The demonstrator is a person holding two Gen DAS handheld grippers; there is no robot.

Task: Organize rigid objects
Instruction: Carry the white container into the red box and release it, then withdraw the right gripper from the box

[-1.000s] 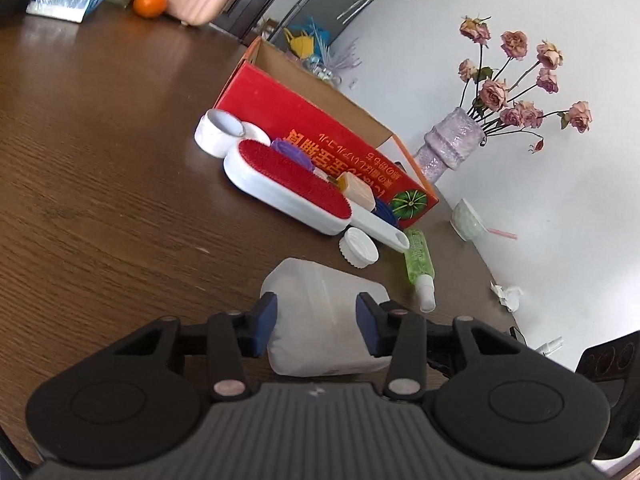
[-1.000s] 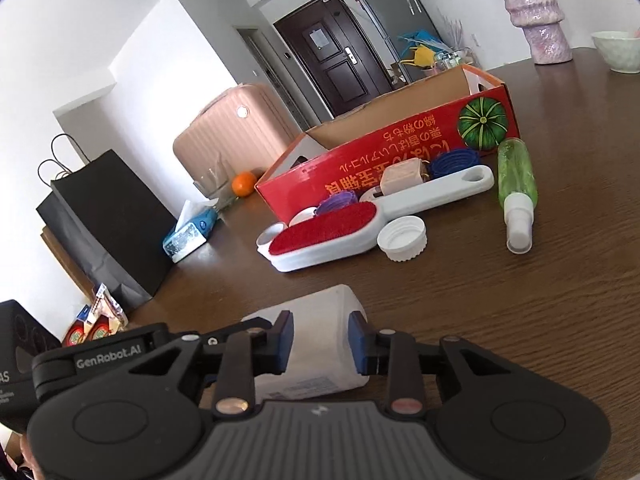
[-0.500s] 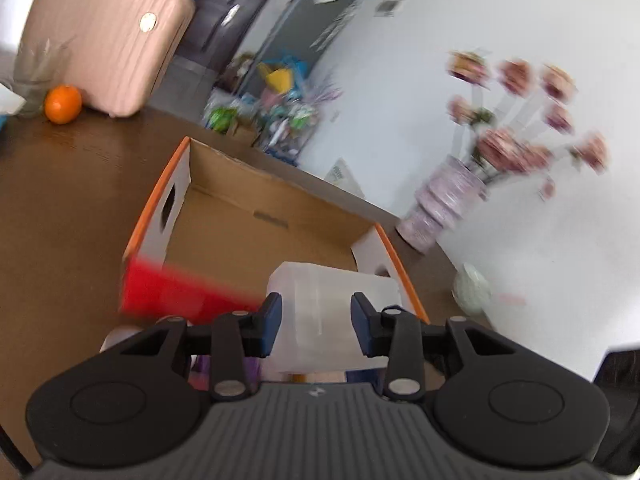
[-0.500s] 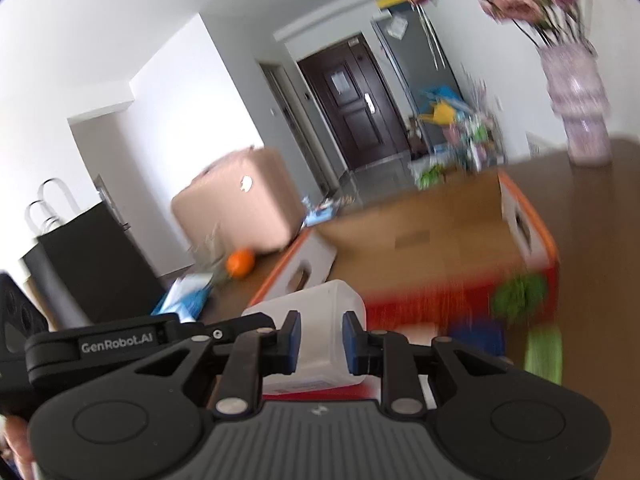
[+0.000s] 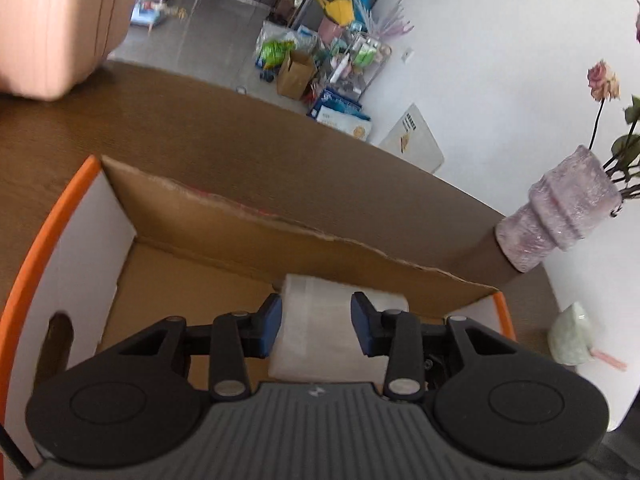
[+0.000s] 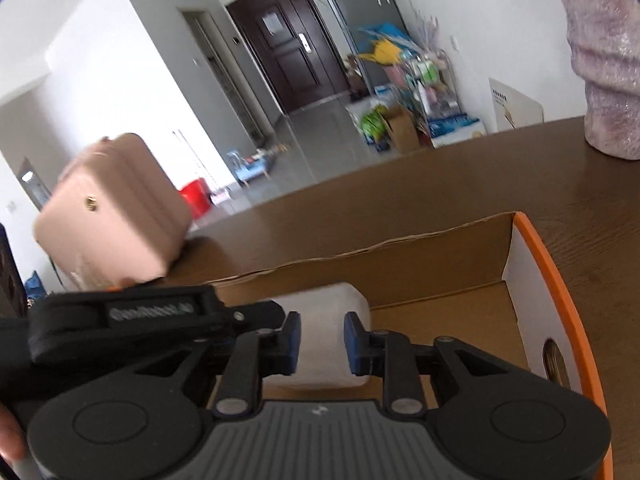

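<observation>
Left wrist: left gripper (image 5: 316, 326) & right gripper (image 6: 322, 340) both pinch white plastic bottle (image 5: 336, 332) above cardboard box (image 5: 224, 224).

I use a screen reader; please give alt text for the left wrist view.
The left hand-held gripper holds a white plastic bottle over an open cardboard box on a brown table. A vase stands at right.

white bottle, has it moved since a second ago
Yes. The white bottle, held by both the left gripper and right gripper, went from the table in front of the cardboard box to over its inside.
</observation>
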